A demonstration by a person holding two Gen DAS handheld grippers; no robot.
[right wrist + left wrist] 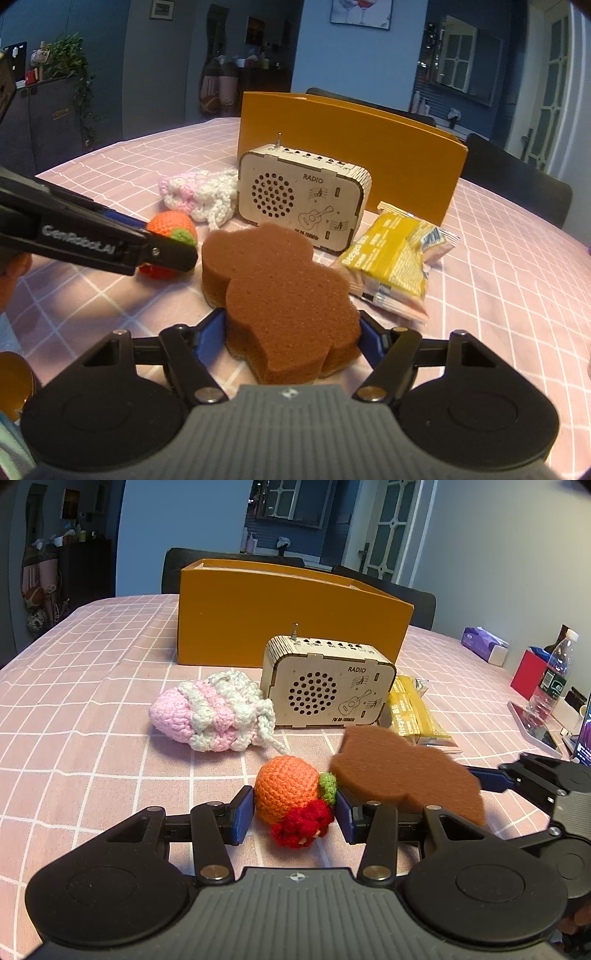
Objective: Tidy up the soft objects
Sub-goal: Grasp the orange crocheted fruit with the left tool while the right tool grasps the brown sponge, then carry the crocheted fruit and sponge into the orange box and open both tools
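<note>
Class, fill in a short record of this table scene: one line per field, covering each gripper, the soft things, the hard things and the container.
left gripper: jaws on either side of the orange crochet fruit, contact unclear
right gripper: shut on the brown sponge
other soft item: pink-white crochet pouch, left of the radio
hard item: wooden radio, in front of the box
packets: yellow snack packs, right of the radio
container: orange box, at the back
surface: pink checked tablecloth
</note>
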